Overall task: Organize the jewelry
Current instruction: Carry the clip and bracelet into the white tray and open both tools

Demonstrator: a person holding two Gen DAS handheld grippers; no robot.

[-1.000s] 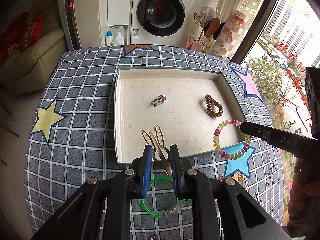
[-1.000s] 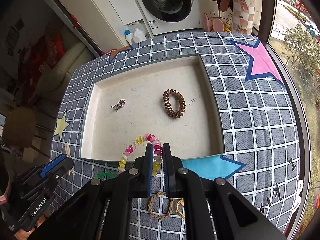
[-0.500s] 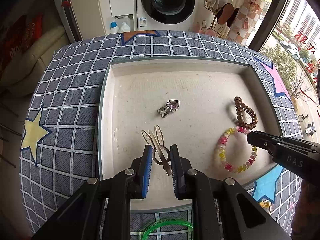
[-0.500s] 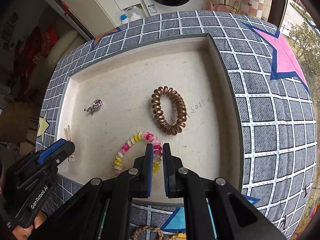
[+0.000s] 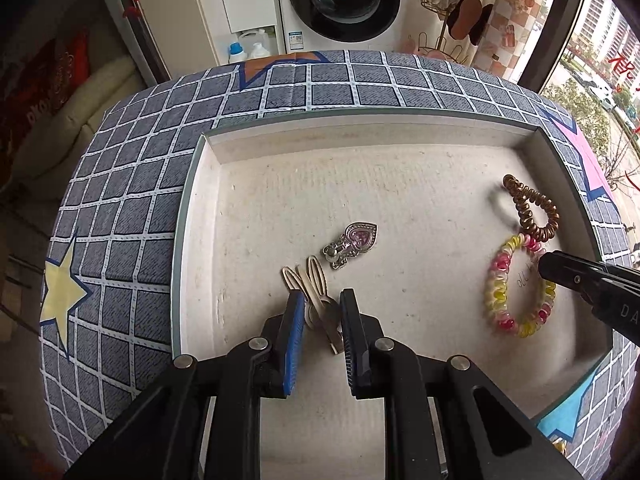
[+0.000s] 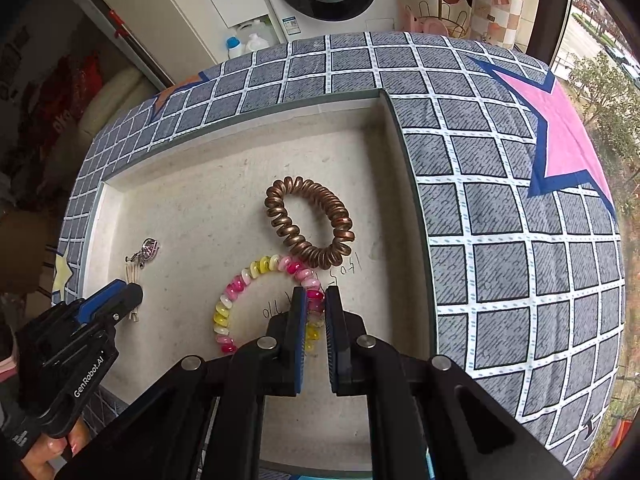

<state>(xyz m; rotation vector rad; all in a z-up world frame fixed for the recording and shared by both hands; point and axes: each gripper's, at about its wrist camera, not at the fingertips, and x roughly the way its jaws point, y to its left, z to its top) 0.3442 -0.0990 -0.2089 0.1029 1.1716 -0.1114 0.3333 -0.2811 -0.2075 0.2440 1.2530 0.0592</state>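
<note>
Cream-lined tray (image 5: 200,216) on the checked surface (image 5: 132,184), mid-frame in both views. Left hand-held gripper (image 5: 322,312) clamped narrow on a beige hair clip (image 5: 316,288), just below and left of a heart pendant (image 5: 354,242). Right hand-held gripper (image 6: 316,304) pinched nearly closed on a pink-and-yellow coil bracelet (image 6: 240,288), apparently touching the bronze coil tie (image 6: 310,222) above it. Best lowered flat and released gently, clear of neighbouring pieces, to avoid tangling.
</note>
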